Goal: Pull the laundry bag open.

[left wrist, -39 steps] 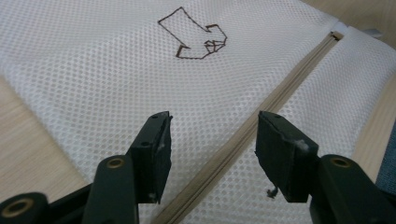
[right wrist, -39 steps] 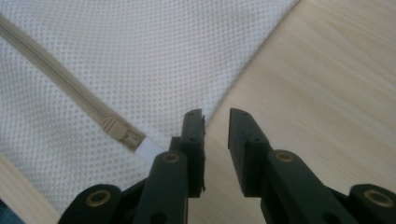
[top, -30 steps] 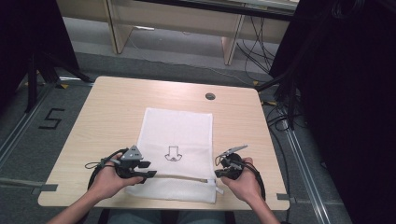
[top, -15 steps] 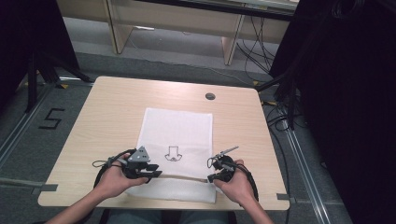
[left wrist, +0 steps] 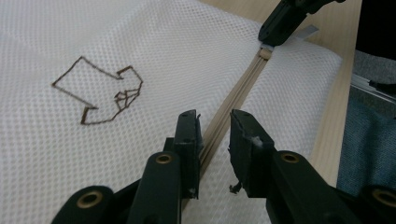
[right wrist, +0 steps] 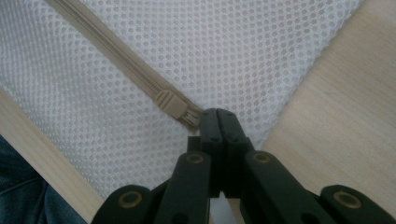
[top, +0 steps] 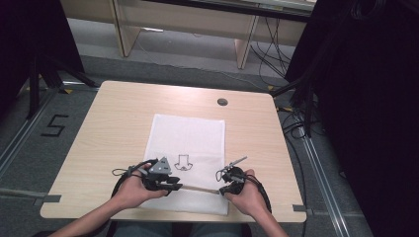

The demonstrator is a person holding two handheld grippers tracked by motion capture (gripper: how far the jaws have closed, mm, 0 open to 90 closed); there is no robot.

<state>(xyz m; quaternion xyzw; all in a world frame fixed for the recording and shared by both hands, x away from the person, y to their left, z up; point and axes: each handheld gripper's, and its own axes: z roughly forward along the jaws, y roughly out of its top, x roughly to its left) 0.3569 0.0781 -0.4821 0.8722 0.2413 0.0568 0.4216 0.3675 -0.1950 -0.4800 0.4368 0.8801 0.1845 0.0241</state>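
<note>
Mesh bag (top: 190, 148) lies at the bench's near edge. Left tool (left wrist: 215, 133) has just been closing astride the zipper tape (left wrist: 236, 95), gap remaining. Right tool (right wrist: 218, 122) clamps the zipper pull (right wrist: 187, 114); unzipping looks imminent.

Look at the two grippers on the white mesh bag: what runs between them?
The beige zipper of the mesh bag runs from the left gripper to the right gripper, seen in the left gripper view; nothing else lies along it.
</note>
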